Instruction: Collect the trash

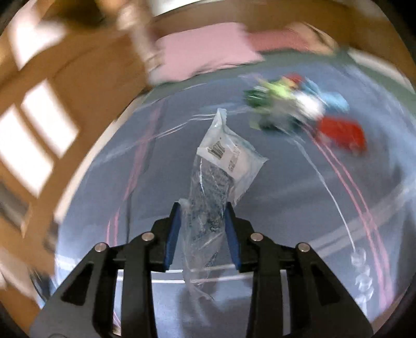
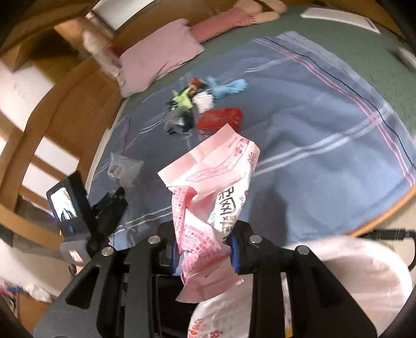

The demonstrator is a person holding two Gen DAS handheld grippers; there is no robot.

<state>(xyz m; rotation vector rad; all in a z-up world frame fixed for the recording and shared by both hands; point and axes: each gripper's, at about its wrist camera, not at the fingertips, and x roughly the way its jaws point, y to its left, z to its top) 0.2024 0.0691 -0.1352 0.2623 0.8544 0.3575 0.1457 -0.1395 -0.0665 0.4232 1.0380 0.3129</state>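
Observation:
My left gripper (image 1: 202,208) is shut on a clear plastic wrapper with a barcode label (image 1: 223,161) and holds it above the blue bedspread (image 1: 273,197). It also shows from the side in the right wrist view (image 2: 114,200), with the clear wrapper (image 2: 123,169) in it. My right gripper (image 2: 202,241) is shut on a crumpled pink and white printed plastic bag (image 2: 215,187), held above the bed. A pile of trash lies further back: green, white and blue scraps (image 2: 197,100) and a red packet (image 2: 221,119). The same pile (image 1: 293,104) is blurred in the left wrist view.
A pink pillow (image 2: 158,54) and a striped pink cushion (image 2: 223,24) lie at the head of the bed. The wooden bed frame (image 2: 78,104) runs along the left. A large white plastic bag (image 2: 351,283) hangs below my right gripper. A white flat object (image 2: 340,18) lies far right.

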